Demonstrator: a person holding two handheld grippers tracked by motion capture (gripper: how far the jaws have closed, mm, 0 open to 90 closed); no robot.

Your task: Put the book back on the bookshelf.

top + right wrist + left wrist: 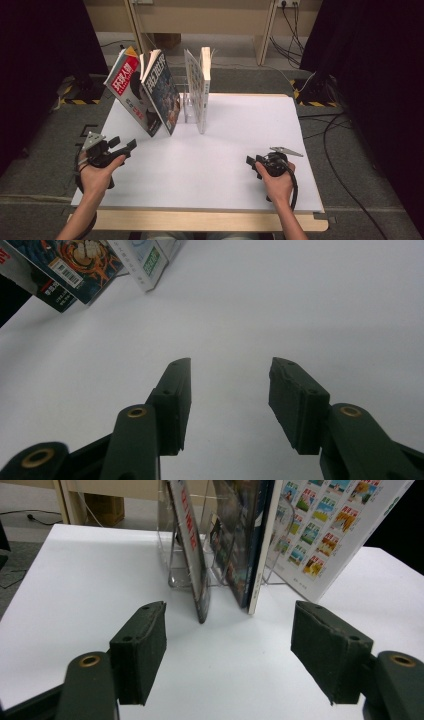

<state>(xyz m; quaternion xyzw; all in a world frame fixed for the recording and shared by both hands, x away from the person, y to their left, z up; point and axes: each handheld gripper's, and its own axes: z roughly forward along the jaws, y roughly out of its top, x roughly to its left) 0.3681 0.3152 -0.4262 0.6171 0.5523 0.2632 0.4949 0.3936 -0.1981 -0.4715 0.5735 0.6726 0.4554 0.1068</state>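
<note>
As magazines leaned in clear rack (186, 102) on desk (235, 150), left gripper (122, 145) faced red-covered magazine (131, 92), jaws spread; right gripper (253, 164) idle, spread. Approach stage; next, likely close on spine.

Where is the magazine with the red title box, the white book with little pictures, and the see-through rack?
red-title magazine (131, 95), high view, middle of its front cover
white book (330, 535), left gripper view, picture-covered cover
clear rack (176, 572), left gripper view, lower left panel

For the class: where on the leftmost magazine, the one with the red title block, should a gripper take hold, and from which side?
Judging by its pose, grip the red-titled magazine at its free near edge, coming from the front with the open left gripper. It leans left in the clear rack, that edge standing exposed.
</note>
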